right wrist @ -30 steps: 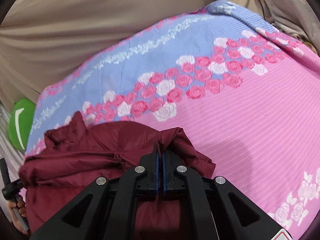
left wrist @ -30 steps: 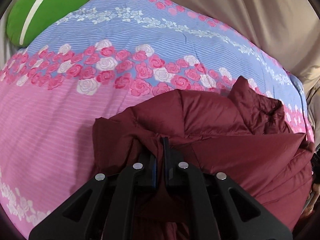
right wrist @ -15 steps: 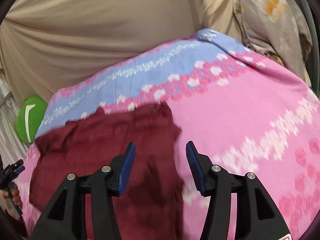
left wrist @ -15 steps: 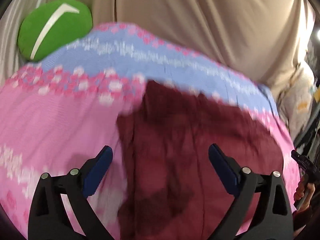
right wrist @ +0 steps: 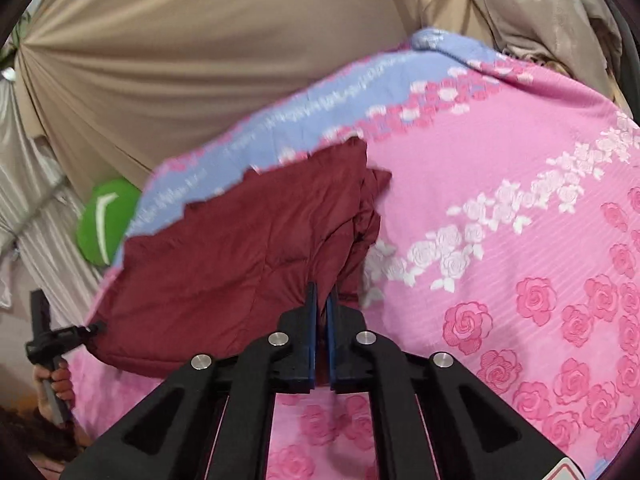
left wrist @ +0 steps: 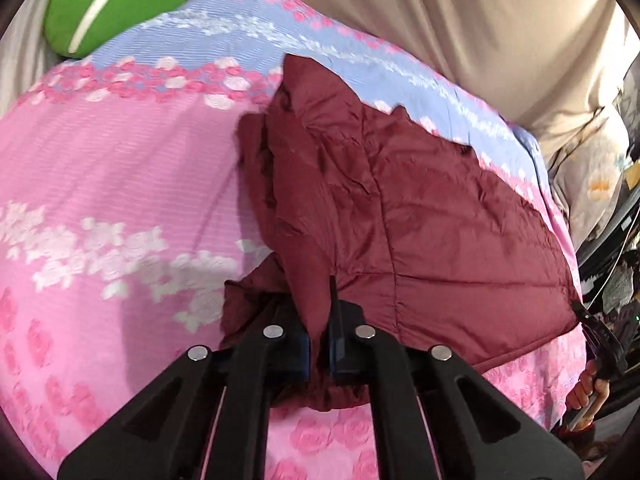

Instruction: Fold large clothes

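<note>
A dark red quilted jacket [left wrist: 420,216] lies partly folded on a pink and blue floral bedspread [left wrist: 112,168]. My left gripper [left wrist: 319,320] is shut on the jacket's near left corner, with cloth pinched between the blue pads. In the right wrist view the same jacket [right wrist: 240,248] spreads to the left, and my right gripper [right wrist: 321,300] is shut on its near right corner. The other gripper and a hand show at the jacket's far corner in each view.
A green cushion [left wrist: 116,4] lies at the bed's far left corner; it also shows in the right wrist view [right wrist: 104,220]. Beige curtains [right wrist: 180,60] hang behind the bed. A floral cloth [left wrist: 592,176] and dark clutter sit beyond the bed's right side.
Both grippers held the jacket a second ago, opened and drew back above it, and have now shut again on its near corners. The jacket now lies flatter.
</note>
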The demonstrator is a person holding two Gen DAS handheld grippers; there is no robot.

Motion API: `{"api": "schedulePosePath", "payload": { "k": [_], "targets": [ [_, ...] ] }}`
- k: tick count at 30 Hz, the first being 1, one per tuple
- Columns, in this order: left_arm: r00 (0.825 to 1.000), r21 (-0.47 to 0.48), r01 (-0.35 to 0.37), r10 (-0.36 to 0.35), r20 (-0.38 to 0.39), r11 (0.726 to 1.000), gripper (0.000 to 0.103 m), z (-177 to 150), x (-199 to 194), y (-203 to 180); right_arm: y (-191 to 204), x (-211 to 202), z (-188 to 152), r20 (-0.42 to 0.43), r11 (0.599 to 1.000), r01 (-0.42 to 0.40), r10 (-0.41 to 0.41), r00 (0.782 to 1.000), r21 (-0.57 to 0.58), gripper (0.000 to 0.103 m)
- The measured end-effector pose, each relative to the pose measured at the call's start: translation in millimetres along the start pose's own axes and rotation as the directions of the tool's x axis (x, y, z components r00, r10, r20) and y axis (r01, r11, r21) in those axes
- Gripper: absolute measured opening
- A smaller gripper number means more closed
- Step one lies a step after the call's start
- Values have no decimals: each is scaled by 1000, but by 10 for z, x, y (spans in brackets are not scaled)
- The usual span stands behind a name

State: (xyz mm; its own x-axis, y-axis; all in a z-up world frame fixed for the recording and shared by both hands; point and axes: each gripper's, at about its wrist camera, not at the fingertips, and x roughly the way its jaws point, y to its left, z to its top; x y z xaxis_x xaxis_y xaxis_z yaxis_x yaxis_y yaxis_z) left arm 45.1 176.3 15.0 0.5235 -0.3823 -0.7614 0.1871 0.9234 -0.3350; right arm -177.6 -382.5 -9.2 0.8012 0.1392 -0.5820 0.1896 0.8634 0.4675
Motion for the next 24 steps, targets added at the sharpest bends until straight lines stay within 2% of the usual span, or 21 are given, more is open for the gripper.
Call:
{"api": "schedulePosePath", "payload": {
  "k": [1,3,5,7,11,12,13,15,18,20,22,24],
  "targets": [
    [1000,-9,-2,1,-19,1000,4,-44,19,29,-14,-37,-9,1,1000,-2,2,1000,8,2],
    [997,-41,-22,19,-80,999,4,-168,186,108,-34,56,-102,-45,998,55,-55,997,-6,2],
    [993,-59,-30,23,-113,998,5,-257,322,179,-146,290,-266,-136,994,109,-108,985,1,2],
    [995,-70,-27,20,-102,997,6,-293,302,190,-214,390,-347,-180,993,115,-111,977,10,2],
    [998,-56,-60,58,-23,997,15,-133,-11,88,-161,165,-137,-118,985,170,-171,978,-19,11],
    [999,-46,-44,45,27,998,26,-28,-157,23,-136,79,-42,-83,984,177,-178,980,-23,16],
    [997,-34,-30,32,74,999,42,59,-258,-42,-104,7,69,-51,984,174,-175,983,-25,16],
    [982,27,-16,11,187,1000,57,278,-441,-266,14,-41,331,-1,988,143,-143,990,-52,16],
    [971,155,-1,-36,236,988,59,586,-347,-719,383,166,640,4,985,83,-83,997,-148,16],
    [977,219,18,-64,205,975,60,737,-116,-971,723,480,749,-38,968,40,-51,998,-248,16],
    [989,279,27,-65,129,960,60,869,304,-1217,1012,856,746,-138,944,-30,-16,990,-330,16],
    [997,318,-9,-14,70,948,60,947,733,-1323,1200,1213,703,-225,920,-82,-7,974,-384,15]
  ]
}}
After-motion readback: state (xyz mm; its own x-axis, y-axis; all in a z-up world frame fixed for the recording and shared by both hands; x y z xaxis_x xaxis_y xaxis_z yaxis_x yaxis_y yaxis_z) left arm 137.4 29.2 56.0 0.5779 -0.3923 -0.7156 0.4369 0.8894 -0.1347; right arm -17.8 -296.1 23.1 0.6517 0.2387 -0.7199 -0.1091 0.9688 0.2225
